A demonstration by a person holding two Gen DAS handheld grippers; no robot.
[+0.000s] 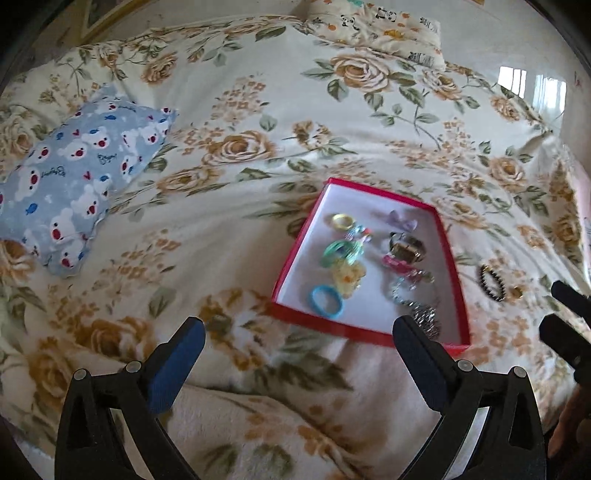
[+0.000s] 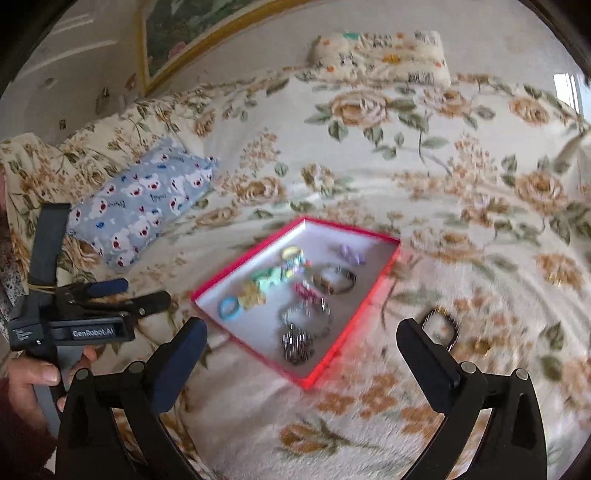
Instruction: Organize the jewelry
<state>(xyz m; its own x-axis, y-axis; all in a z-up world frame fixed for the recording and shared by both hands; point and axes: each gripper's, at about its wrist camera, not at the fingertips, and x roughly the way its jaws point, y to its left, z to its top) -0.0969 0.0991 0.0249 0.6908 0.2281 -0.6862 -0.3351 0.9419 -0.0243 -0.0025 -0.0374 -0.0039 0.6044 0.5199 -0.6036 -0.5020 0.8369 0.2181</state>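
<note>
A red box (image 1: 291, 254) (image 2: 354, 314) with a white inside lies on the floral bed cover and holds several hair ties, clips, bracelets and a watch (image 1: 406, 248). A black beaded bracelet (image 1: 491, 282) (image 2: 443, 326) and a small gold ring (image 1: 516, 292) (image 2: 481, 346) lie on the cover just right of the box. My left gripper (image 1: 297, 332) is open and empty, near the box's near edge. My right gripper (image 2: 301, 338) is open and empty, above the box's near corner, with the bracelet by its right finger.
A blue bear-print pillow (image 1: 74, 177) (image 2: 144, 199) lies to the left. A panda-print pillow (image 1: 384, 29) (image 2: 380, 55) lies at the far end. A framed picture (image 2: 192, 33) hangs on the wall. The left gripper also shows in the right wrist view (image 2: 144, 291).
</note>
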